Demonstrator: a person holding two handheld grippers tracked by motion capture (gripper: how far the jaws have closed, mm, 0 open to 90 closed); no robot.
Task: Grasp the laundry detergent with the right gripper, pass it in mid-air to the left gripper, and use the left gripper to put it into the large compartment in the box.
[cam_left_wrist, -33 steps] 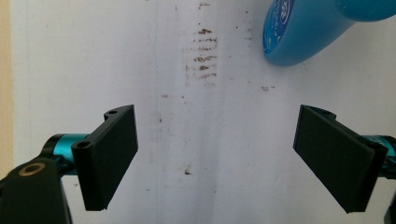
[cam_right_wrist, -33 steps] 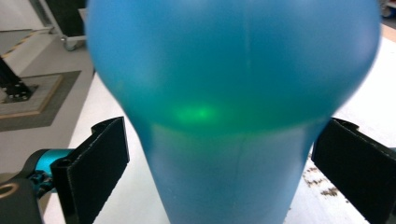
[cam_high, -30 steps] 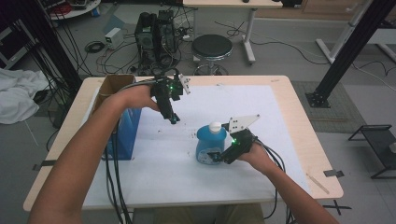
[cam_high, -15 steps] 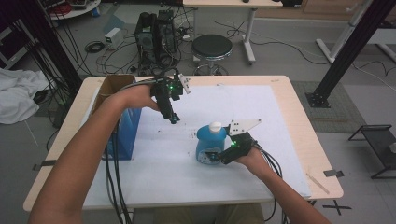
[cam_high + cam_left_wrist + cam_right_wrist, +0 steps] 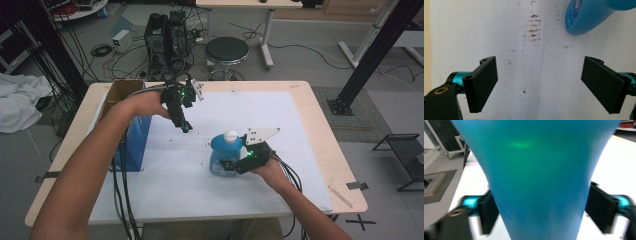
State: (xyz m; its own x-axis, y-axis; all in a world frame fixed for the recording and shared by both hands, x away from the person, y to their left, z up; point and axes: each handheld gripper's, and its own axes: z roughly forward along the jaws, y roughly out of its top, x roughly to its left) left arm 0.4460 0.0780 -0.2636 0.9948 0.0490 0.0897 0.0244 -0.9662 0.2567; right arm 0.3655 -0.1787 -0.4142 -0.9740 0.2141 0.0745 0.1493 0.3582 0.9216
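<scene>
- The blue bottle point(image 5: 223, 156) stands upright on the white mat point(image 5: 300, 130) that covers the bench, somewhat toward the bench's near edge and right of its middle; its white cap point(image 5: 230, 135) is on.
- The right gripper point(image 5: 231, 166) has just been closing its jaws around the bottle's lower body; in the right gripper view the bottle point(image 5: 534, 177) sits squarely between the two black pads point(image 5: 487, 213), which lie against its sides or a hair off them; the picture is blurred there, so I read it as a grip just made rather than a firm one.
- For the work in hand this looks like the moment of taking hold: the bottle rests on the mat, not yet lifted.
- The bottle is translucent blue plastic, broad at the base and narrowing to the neck, with a label on its front; smooth sides may slip if squeezed lightly.
- The left gripper point(image 5: 185, 127) hangs above the mat toward the far left, well apart from the bottle; its jaws stand apart with nothing between them.
- A cardboard box point(image 5: 120, 92) sits at the bench's far left corner, with a blue box point(image 5: 135, 142) just on its near side.
</scene>
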